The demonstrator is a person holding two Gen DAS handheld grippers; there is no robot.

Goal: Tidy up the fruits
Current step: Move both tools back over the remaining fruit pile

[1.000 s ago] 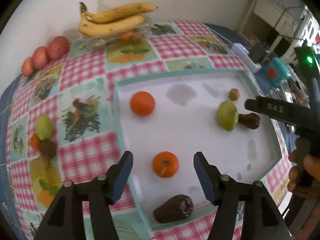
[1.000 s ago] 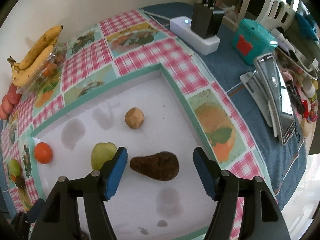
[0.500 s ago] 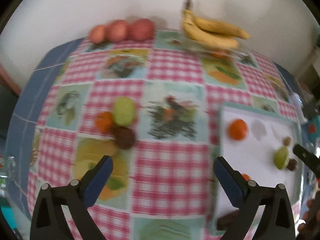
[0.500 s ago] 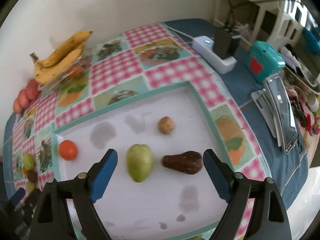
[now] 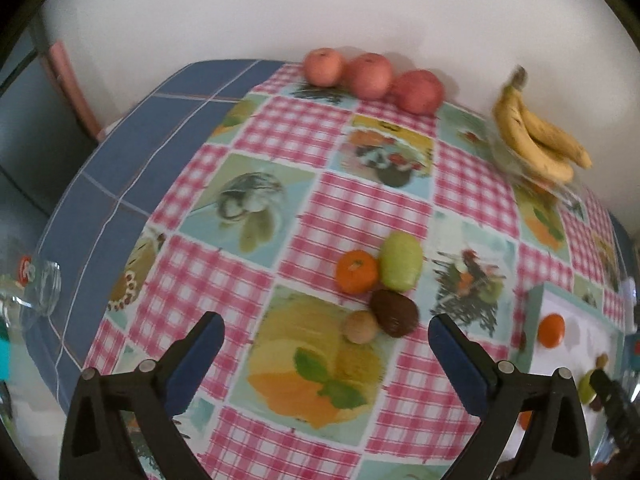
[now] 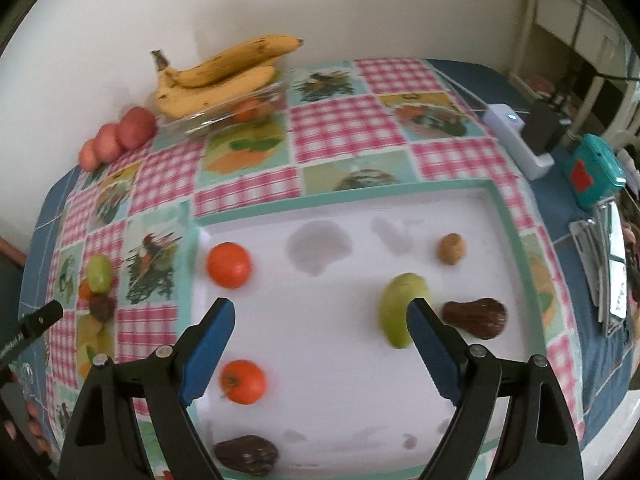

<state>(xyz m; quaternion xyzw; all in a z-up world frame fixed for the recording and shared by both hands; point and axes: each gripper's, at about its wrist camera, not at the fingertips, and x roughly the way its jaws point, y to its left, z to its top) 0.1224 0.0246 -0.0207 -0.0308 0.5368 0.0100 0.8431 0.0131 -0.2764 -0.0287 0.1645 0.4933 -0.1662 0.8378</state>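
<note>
In the left wrist view my left gripper point(image 5: 326, 354) is open and empty above the checked tablecloth. Just beyond it lies a cluster: an orange point(image 5: 356, 272), a green pear point(image 5: 401, 261), a dark brown fruit point(image 5: 394, 313) and a small tan fruit point(image 5: 361, 327). In the right wrist view my right gripper point(image 6: 320, 340) is open and empty over the white tray point(image 6: 340, 196). The tray holds two oranges point(image 6: 229, 265) point(image 6: 243, 382), a green pear point(image 6: 400, 308), a brown pear-shaped fruit point(image 6: 476, 317), a small tan fruit point(image 6: 451, 248) and a dark fruit point(image 6: 246, 454).
Bananas point(image 6: 224, 76) lie on a clear dish with an orange, at the back by the wall. Three red apples point(image 5: 372, 76) line the wall. A glass jar point(image 5: 28, 296) stands at the table's left edge. A power strip point(image 6: 520, 136) and a teal box point(image 6: 592, 172) sit right of the tray.
My left gripper swung left from over the tray to the fruit cluster on the cloth and opened wider. My right gripper pulled back and shifted left over the tray, away from the brown fruit.
</note>
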